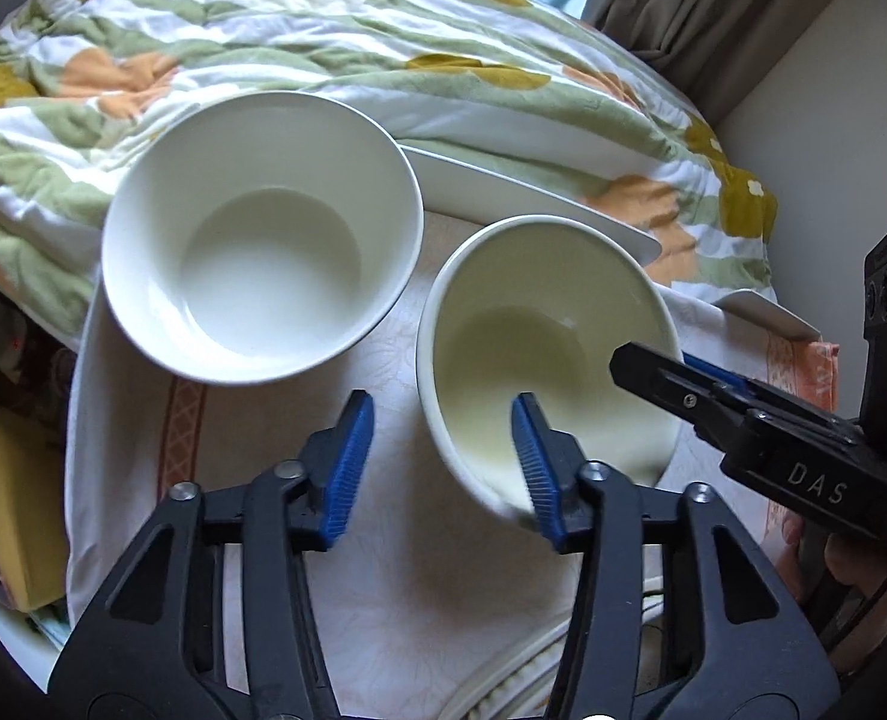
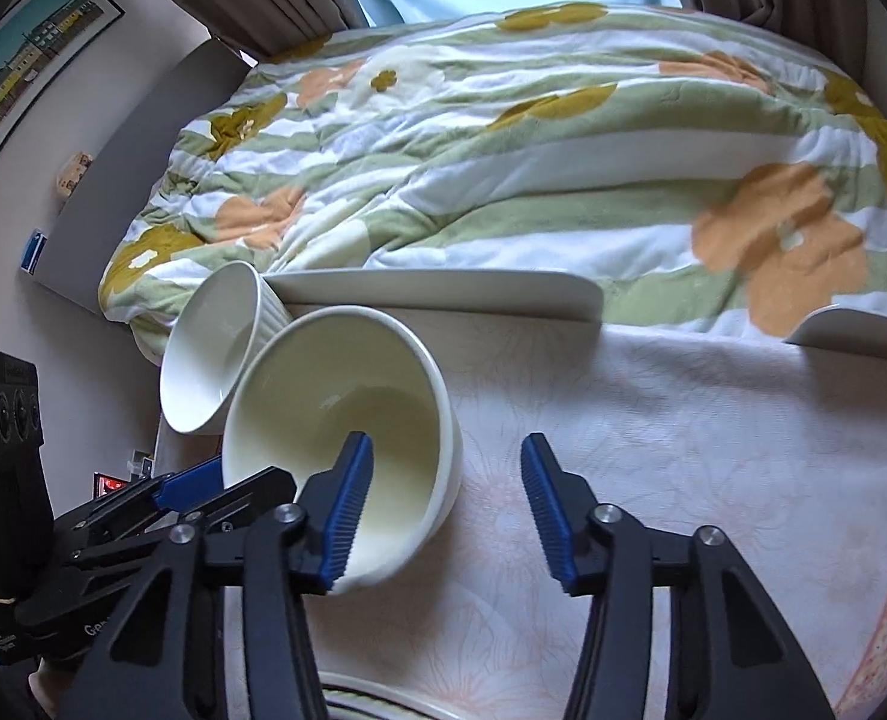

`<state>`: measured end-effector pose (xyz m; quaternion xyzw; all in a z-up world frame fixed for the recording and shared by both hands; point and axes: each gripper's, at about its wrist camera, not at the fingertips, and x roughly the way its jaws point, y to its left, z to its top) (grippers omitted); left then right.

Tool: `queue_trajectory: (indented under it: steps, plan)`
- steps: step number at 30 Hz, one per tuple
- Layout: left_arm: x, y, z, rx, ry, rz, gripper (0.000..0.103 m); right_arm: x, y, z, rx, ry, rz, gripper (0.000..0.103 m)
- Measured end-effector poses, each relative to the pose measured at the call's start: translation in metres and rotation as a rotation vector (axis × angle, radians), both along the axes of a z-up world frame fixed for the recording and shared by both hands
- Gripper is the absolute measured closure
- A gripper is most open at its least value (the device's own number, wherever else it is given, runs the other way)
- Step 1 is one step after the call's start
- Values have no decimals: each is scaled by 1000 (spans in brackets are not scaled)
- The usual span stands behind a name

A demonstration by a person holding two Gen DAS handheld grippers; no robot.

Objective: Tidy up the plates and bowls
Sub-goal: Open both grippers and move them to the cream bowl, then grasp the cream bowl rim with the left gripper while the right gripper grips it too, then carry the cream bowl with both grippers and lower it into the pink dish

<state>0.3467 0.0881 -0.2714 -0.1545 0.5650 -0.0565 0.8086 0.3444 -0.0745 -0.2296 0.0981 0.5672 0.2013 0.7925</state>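
A cream bowl (image 1: 539,324) sits tilted on the cloth-covered table (image 1: 383,540); it also shows in the right wrist view (image 2: 347,420). A larger white bowl (image 1: 263,234) stands to its left, seen too in the right wrist view (image 2: 215,348). My left gripper (image 1: 437,468) is open, its right finger inside the cream bowl, its left finger outside over the cloth. My right gripper (image 2: 443,510) is open, its left finger inside the same bowl; it also shows in the left wrist view (image 1: 677,372). A white rectangular plate (image 2: 443,294) lies behind the bowls.
A flowered quilt (image 2: 503,150) on a bed lies just beyond the table. A second white plate (image 2: 863,330) sits at the right edge. A plate rim (image 2: 371,690) shows at the near edge. A wall and framed picture (image 2: 29,60) are at left.
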Motion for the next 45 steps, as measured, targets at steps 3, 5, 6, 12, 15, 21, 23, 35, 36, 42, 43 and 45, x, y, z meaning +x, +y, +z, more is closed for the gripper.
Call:
queue_trajectory:
  steps: [3,5,6,12,15,21,23,35,36,42,43,45]
  plan:
    - [6,1,-8,-12,22,-8,76,1,1,-8,12,26,-1,72]
    - [7,1,-9,-17,15,-7,78,1,3,-10,14,27,1,78]
    - [7,2,-9,-22,12,-8,79,1,3,-10,16,27,3,82]
    - [7,-5,-5,10,-2,-28,84,1,5,-12,3,26,-8,87]
    - [6,-7,-2,22,-6,-34,84,0,6,-10,-8,21,-9,88]
    - [4,-10,6,23,-16,-48,84,-4,1,-6,0,21,-30,90]
    - [2,-14,10,37,-25,-61,84,-6,-2,-3,4,17,-38,90]
    - [-20,-35,46,53,-74,-122,84,-30,-23,32,20,-41,-96,92]
    - [-23,-39,51,53,-80,-131,84,-34,-26,37,19,-46,-103,92]
    - [-52,-77,91,47,-122,-189,84,-68,-58,70,10,-80,-152,92]
    - [-58,-84,96,47,-129,-194,84,-76,-67,77,13,-88,-159,92]
    - [-73,-102,107,42,-144,-206,84,-90,-83,87,26,-108,-169,92]
